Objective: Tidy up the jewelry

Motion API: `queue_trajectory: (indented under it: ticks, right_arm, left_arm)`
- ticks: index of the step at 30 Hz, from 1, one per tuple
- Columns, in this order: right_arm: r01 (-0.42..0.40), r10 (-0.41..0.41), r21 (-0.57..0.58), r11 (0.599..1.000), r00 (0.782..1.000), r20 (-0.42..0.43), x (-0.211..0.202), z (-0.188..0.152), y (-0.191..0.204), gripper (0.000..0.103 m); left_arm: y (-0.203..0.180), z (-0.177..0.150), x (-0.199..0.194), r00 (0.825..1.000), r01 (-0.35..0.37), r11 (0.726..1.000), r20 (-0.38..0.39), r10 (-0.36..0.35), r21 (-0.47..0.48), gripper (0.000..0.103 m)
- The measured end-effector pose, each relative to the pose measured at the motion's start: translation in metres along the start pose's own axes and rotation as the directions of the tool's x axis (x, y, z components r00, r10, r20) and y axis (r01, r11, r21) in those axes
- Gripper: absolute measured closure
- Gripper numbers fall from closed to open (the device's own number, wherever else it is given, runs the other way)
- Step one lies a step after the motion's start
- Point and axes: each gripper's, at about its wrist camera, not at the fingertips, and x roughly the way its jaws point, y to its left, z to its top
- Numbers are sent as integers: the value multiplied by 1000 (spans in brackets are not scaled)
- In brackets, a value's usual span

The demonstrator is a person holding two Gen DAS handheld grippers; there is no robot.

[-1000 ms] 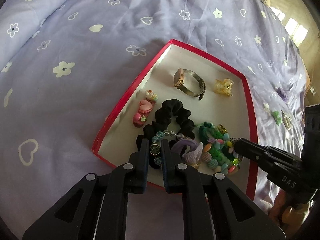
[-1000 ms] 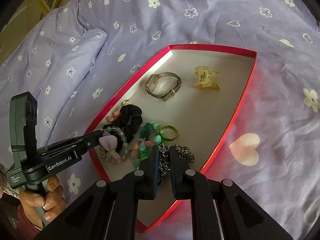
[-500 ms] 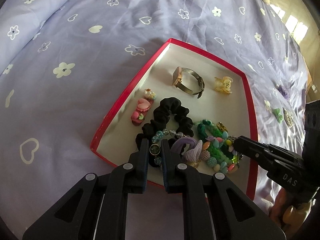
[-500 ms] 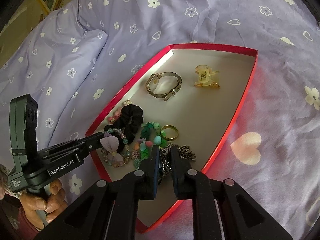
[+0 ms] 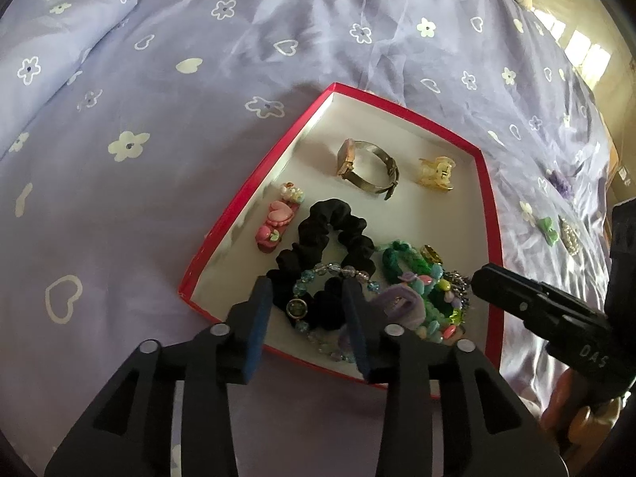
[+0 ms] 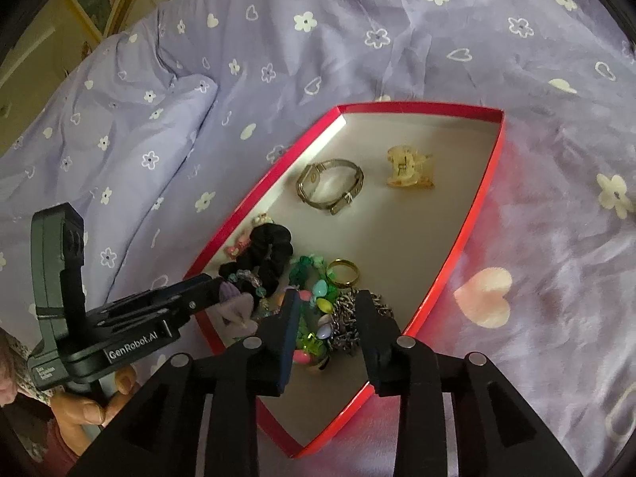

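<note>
Mostly done: red box (image 5: 488,214) holds watch (image 5: 367,169), clip, scrunchie, bracelets. Few pieces left on bed (image 5: 159,119) at 3 o'clock. Left tool (image 5: 308,312) and right tool (image 6: 326,314) both gape, holding nothing.

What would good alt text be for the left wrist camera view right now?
The open left gripper hovers over a beaded bracelet and black scrunchie in a red-rimmed tray on a lilac flowered bedsheet. Farther back in the tray lie a watch and an amber claw clip; the right gripper enters from the right.

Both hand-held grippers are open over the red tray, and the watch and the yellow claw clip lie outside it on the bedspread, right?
Not quite: the watch and yellow claw clip lie inside the red tray, at its far end, as the right wrist view shows.
</note>
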Motion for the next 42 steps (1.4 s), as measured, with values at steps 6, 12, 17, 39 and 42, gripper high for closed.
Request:
queue_trajectory:
  ticks: [6,12,17,39,42]
  right_arm:
    - [2,-2,7,1000,999,43,-16,2,-2,57]
    - [11,-13,16,1000,996,92,-38,-1,-7,38]
    - [6,-8,24,1000,995,103,-49,-11,-8,35]
    - [-1,-4,27,1000,984,176,-83,-61,10,17]
    - [17,-20,22,1000,984,175,-84,-68,10,17]
  left_arm:
    - [-4,-1,-12,1000,-5,1000,16,4,6,53]
    - [-2,-9,-33,997,-34,999,63,35,-16,21]
    - [-2,-18,-45,997,-10,999,71,13,-39,21]
    - [0,-71,-79,996,3,996,87,5,-84,18]
    - [-4,-77,-85,994,-16,998,108,24,-67,18]
